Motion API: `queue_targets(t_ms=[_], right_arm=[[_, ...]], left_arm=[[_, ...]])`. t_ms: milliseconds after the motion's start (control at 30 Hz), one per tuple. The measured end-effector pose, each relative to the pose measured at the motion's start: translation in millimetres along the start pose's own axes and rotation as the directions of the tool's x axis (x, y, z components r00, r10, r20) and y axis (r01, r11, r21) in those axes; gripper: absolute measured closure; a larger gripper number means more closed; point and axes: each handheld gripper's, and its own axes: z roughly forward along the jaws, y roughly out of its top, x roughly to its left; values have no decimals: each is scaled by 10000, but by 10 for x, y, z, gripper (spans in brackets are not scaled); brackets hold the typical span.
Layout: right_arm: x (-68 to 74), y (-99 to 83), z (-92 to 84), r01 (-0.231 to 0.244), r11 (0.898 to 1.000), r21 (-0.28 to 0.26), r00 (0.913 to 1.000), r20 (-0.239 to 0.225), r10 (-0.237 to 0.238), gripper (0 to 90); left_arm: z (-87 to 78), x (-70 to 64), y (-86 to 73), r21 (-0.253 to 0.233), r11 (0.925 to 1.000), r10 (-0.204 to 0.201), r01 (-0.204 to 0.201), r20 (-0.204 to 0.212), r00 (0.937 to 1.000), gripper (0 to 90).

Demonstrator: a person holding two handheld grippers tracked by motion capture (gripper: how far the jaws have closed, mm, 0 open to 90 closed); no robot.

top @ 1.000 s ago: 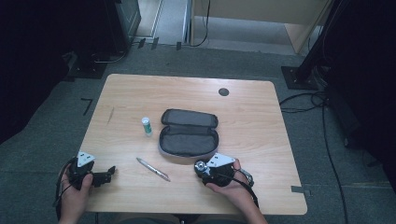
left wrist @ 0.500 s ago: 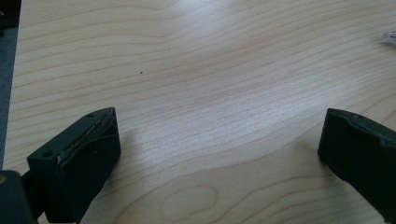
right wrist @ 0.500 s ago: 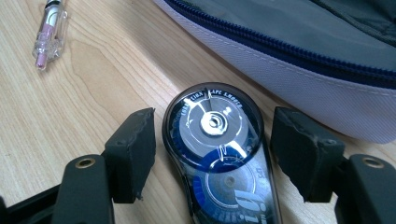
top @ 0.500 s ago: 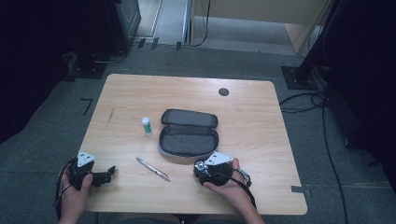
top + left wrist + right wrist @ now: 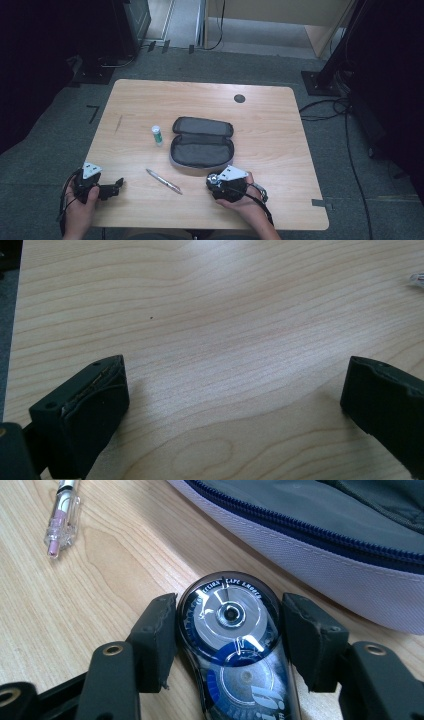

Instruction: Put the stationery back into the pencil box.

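A clear blue correction-tape dispenser [image 5: 230,630] lies on the wooden table [image 5: 280,150] just in front of an open grey pencil case [image 5: 202,142]. My right gripper [image 5: 227,625] has its pads against both sides of the dispenser. Its jaws have just been closing with the dispenser between them. In the high view, the right gripper [image 5: 215,181] sits at the case's near edge, held by a hand. My left gripper [image 5: 116,186] rests at the front left of the table. Its jaws [image 5: 235,395] stand wide open over bare wood.
A clear pen [image 5: 163,181] lies between the two grippers, and its pink tip [image 5: 62,517] is left of the case's zipped edge [image 5: 320,525]. A small glue stick [image 5: 157,135] stands left of the case. A black round cap [image 5: 239,98] sits in the far tabletop.
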Motion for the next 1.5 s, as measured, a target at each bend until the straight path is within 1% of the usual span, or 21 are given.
queue_targets(t_ms=[233,300,367,467,567,733,900,1100,1200,1233,1333,1500], right_arm=[[39,-4,-7,-141,9999,-42,9995,266,142,422],[45,-2,-13,-279,9996,-6,9992,301,279,422],[47,-2,-22,-458,9990,8,9987,230,458,422],[47,0,-51,-679,9976,-124,9975,185,682,422],[47,24,-103,-799,9964,-297,9967,83,802,422],[52,76,-190,-894,9945,-548,9959,51,899,422],[50,138,-271,-891,9933,-730,9960,-17,892,422],[28,239,-351,-956,9914,-898,9954,31,963,422],[-3,301,-380,-1026,9898,-985,9946,50,1036,422],[-20,330,-390,-984,9894,-1069,9949,105,1001,422],[-50,396,-406,-1108,9875,-1123,9936,73,1123,422],[-97,523,-413,-975,9874,-1243,9949,146,1001,422]], left_arm=[[0,1,1,-1,10000,0,0,4,10000,0],[0,1,1,-1,10000,-1,1,2,10000,0],[0,0,1,-2,10000,-4,4,2,10000,0],[0,1,1,2,10000,-2,2,5,10000,0],[0,1,1,0,10000,-4,4,4,10000,0],[0,1,1,0,10000,-2,2,3,10000,0],[0,1,1,1,10000,-1,1,4,10000,0],[0,1,1,2,10000,-3,3,5,10000,0],[0,1,1,1,10000,-6,6,4,10000,0],[0,1,1,2,10000,-3,3,5,10000,0],[1,0,1,-4,10000,-5,5,3,10000,0],[0,1,1,7,10000,5,-5,0,10000,0]])
